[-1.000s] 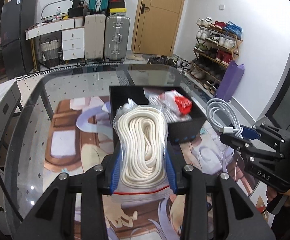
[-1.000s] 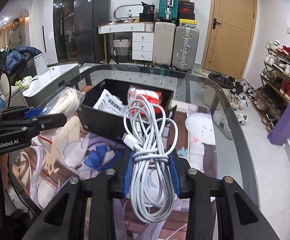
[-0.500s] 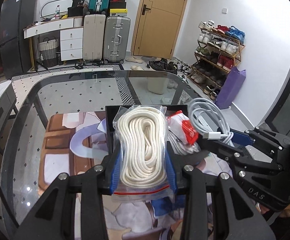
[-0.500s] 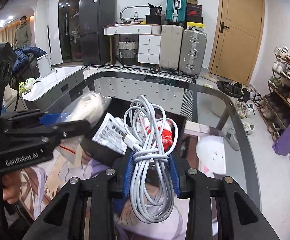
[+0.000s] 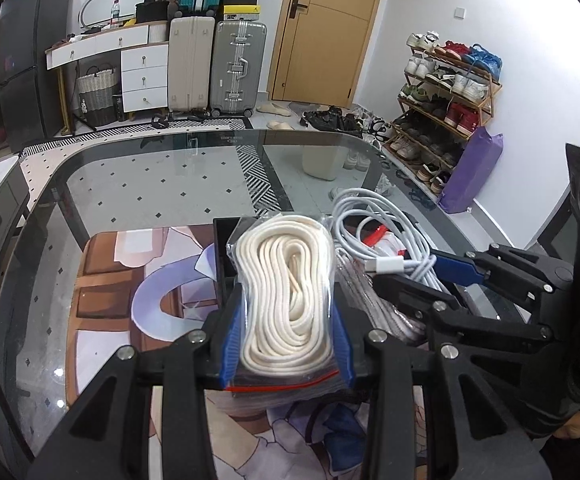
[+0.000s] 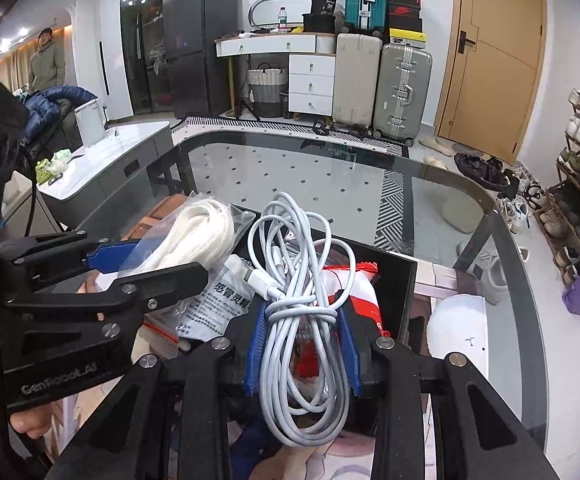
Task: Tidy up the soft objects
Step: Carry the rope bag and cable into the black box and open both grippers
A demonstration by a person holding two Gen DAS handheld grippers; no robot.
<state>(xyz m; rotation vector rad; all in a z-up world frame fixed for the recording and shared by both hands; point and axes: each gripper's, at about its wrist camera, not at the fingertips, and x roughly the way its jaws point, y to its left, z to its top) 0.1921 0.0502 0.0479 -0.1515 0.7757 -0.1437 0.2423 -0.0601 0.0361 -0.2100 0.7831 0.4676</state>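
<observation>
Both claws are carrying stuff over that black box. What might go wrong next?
Three risks, as guesses:
1. The left gripper and right gripper hang close together over the black box, so they may bump.
2. Loose loops of the white cable could drape over the box wall or catch a finger.
3. The box already holds a red packet and a printed sachet, so the bagged rope may sit proud.

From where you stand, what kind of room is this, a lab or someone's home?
Most likely someone's home, near the entrance: a shoe rack full of shoes stands beside a wooden door, suitcases line the wall, and a fridge stands further back.
</observation>
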